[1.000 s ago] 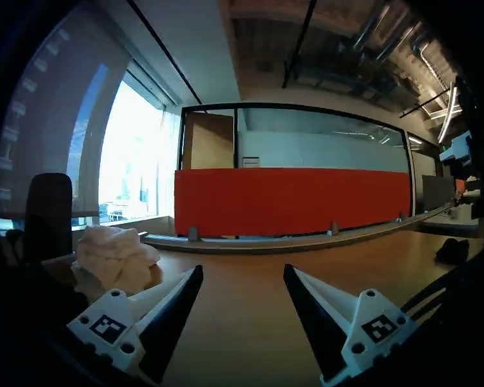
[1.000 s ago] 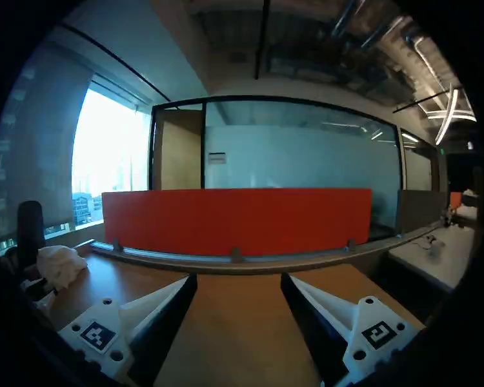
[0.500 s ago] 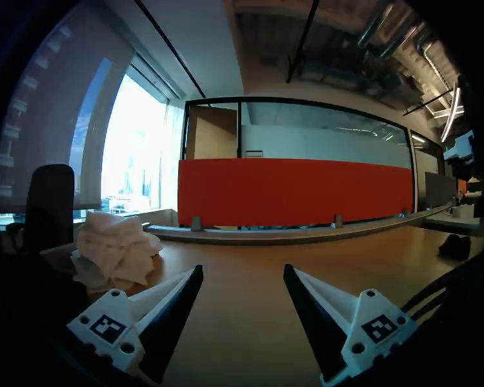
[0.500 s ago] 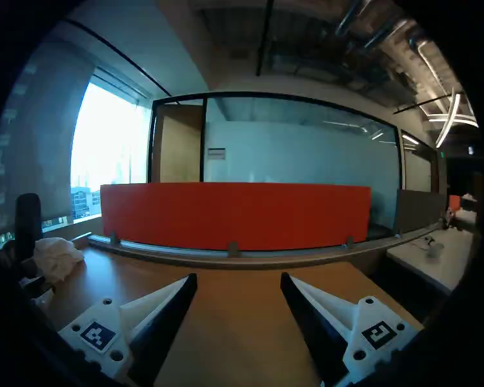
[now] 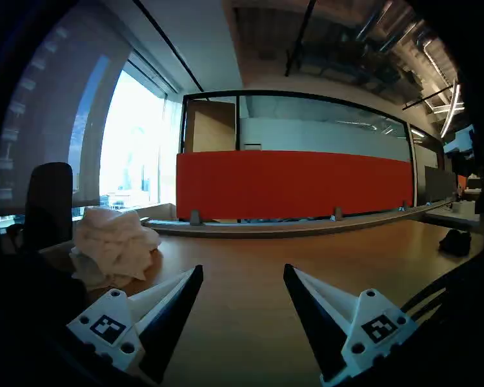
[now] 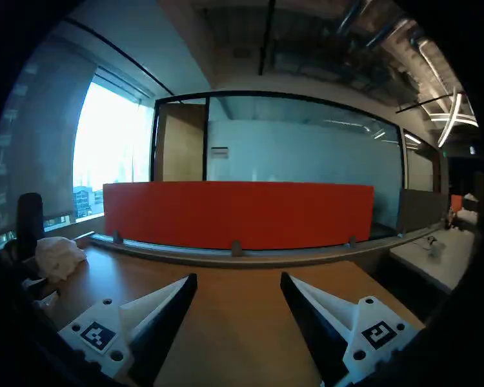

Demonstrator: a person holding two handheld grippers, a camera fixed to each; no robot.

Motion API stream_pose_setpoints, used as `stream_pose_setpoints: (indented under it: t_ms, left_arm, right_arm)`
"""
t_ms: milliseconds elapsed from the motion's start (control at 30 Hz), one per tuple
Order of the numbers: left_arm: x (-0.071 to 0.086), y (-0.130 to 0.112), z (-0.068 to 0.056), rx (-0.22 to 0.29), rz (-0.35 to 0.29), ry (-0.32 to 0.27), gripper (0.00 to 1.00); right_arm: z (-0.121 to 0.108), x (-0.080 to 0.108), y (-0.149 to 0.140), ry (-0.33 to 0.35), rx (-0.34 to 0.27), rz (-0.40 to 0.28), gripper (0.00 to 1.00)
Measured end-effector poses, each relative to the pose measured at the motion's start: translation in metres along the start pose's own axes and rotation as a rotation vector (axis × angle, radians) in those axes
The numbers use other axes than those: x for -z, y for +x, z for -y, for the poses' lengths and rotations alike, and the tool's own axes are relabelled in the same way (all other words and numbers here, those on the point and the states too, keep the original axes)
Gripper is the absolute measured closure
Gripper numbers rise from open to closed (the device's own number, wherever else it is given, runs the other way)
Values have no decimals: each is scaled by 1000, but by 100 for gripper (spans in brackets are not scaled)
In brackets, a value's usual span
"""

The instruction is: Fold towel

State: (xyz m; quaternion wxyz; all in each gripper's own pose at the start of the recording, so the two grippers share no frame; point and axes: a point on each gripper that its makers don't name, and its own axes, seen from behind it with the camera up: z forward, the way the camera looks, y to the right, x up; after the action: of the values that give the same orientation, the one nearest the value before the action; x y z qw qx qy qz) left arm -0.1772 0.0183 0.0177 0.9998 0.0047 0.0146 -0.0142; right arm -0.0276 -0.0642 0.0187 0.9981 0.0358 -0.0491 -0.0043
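In the left gripper view we see the towel [image 5: 113, 248] heaped at middle left on the desk [image 5: 255, 258], with no clear long axis. The left gripper [image 5: 242, 267] gapes wide, empty. The red divider [image 5: 293, 184] sits higher than before. In the right gripper view the towel [image 6: 58, 255] lies far left, slightly higher, and the right gripper [image 6: 239, 276] gapes wide too.

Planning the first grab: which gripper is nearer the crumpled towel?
Left. The towel lies just ahead-left of the left gripper; from the right gripper it sits far off to the left.

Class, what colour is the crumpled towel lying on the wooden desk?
The towel is off-white; the left gripper view shows it best.
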Motion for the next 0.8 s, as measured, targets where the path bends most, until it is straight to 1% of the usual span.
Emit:
stream_pose_setpoints:
  t_ms: [167,467,600,800]
  left_arm:
    - [-1,0,2,-1,0,9,8]
    - [-3,-2,-1,-1,1,0,8]
    - [-3,-2,-1,-1,0,0,4]
    - [-3,-3,-1,-1,0,0,4]
  right_arm:
    - [0,0,4,-1,-6,-3,0]
    - [5,0,10,5,4,-9,0]
    - [6,-1,12,7,2,-8,0]
    - [8,-2,14,18,2,-11,0]
